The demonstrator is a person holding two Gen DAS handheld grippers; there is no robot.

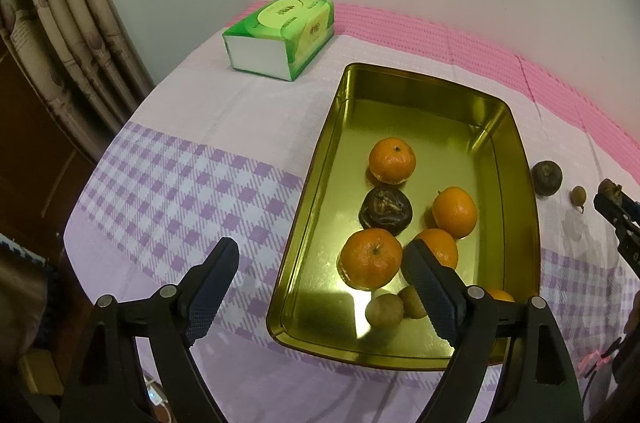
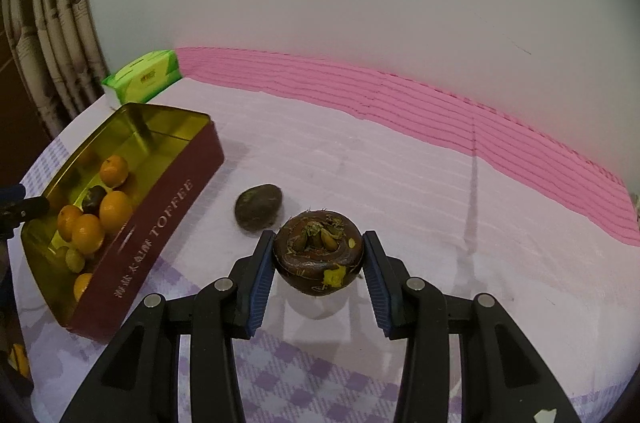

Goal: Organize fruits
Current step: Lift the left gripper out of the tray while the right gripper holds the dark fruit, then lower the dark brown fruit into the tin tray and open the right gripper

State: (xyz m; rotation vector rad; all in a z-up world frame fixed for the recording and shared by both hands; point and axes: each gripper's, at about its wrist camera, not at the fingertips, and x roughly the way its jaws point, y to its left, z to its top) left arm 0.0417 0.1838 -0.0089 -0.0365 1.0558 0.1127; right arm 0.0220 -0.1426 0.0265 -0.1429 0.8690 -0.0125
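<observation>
So my right gripper [image 2: 318,255] had a dark brown mangosteen [image 2: 318,259] pinched between its blue pads, lifted clear of the tablecloth [image 2: 400,183] with its shadow sitting underneath. Stem end was facing up, a bit of yellow gunk on the skin. A second dark fruit [image 2: 259,207] was lying on the cloth just beyond it, between the gripper and the toffee tin [image 2: 160,223].

My left gripper [image 1: 320,263] was hanging over the near end of the tin [image 1: 320,183] with its jaws spread wide and nothing between them. One finger was over the cloth, the other over the tin.

Inside the gold tin I had several mandarins [image 1: 392,159], another mangosteen [image 1: 385,209] in the middle of them, and a couple of small brownish-green fruits [image 1: 384,311] at the near end. One more tiny round fruit [image 1: 578,196] was out on the cloth. A green tissue pack [image 1: 280,37] was off near the wall.
</observation>
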